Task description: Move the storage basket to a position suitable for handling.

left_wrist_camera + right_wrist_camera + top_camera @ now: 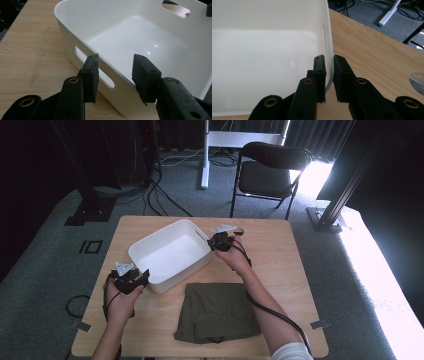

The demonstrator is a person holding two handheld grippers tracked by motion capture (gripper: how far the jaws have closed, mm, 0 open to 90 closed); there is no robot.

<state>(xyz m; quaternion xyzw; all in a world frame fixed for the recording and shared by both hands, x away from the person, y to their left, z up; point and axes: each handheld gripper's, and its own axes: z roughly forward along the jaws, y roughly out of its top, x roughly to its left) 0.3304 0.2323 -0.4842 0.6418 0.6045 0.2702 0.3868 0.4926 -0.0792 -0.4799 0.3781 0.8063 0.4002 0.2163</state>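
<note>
Bin (170, 254) handling, two-handed: right gripper (329, 75) is clamped on the white bin's far-right wall, one jaw inside, one outside. Left gripper (115, 75) straddles the near-left wall by the handle slot (95, 67), jaws apart, pads not pressing yet as far as the left gripper view lets me judge. To do this well: close the left fully on the rim before any lift or slide, keep both grips level so the bin doesn't twist, move hands together. Bin sits mid-surface (280, 250), left of centre, empty, between the two grippers. Folded olive cloth (216, 312) lies near-right of it, just beside the bin's near corner.
</note>
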